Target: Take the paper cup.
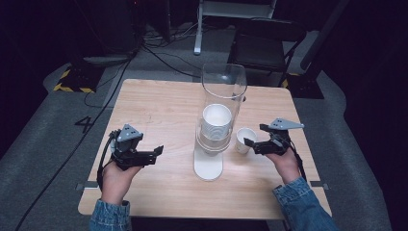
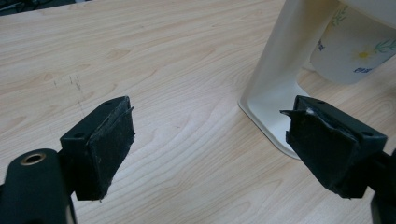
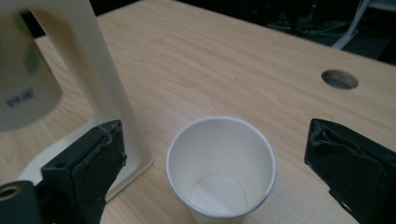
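Right gripper (image 1: 251,142) spread above small white paper cup (image 3: 221,169) beside cream dispenser stand (image 3: 95,79); light, crushable, best pinched gently mid-wall.

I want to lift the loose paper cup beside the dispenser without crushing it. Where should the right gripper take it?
Grip the paper cup across its upper wall just below the rim, coming from above with the right gripper. It stands upright, mouth up and empty, and the open jaws already straddle it; the dispenser stands close on one side.

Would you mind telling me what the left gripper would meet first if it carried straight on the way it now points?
Most likely the white base of the cup dispenser, which lies just ahead of the open left gripper on the table; depth is hard to judge.
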Action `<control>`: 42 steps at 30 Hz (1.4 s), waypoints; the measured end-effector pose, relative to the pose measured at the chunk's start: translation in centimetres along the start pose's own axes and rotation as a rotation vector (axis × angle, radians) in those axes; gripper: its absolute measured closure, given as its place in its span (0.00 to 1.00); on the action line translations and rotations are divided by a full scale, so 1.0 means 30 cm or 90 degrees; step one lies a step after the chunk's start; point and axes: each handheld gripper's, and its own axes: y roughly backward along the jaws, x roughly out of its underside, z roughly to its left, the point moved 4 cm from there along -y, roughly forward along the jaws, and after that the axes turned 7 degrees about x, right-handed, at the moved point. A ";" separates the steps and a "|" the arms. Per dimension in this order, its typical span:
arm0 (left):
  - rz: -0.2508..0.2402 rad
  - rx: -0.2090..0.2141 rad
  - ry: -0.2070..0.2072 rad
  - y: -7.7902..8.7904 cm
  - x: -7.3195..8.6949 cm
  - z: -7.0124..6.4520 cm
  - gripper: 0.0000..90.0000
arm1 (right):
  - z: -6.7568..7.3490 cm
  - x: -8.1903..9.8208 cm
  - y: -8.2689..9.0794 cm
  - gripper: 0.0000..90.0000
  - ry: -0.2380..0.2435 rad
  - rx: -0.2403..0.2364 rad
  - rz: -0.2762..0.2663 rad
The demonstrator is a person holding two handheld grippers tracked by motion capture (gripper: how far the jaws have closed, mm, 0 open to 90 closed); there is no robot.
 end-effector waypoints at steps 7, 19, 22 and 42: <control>-0.003 0.000 0.007 0.008 0.001 0.010 0.17 | -0.014 -0.071 0.110 0.09 -0.038 -0.038 -0.013; -0.008 0.002 0.010 0.030 -0.001 0.027 0.17 | -0.040 -0.136 0.277 0.14 0.024 -0.026 -0.010; -0.009 0.002 0.017 0.033 0.002 0.029 0.17 | -0.061 -0.138 0.309 0.14 0.025 -0.008 -0.016; -0.006 -0.015 0.032 0.033 0.021 0.064 0.17 | -0.176 -0.082 0.344 0.17 -0.022 0.043 0.015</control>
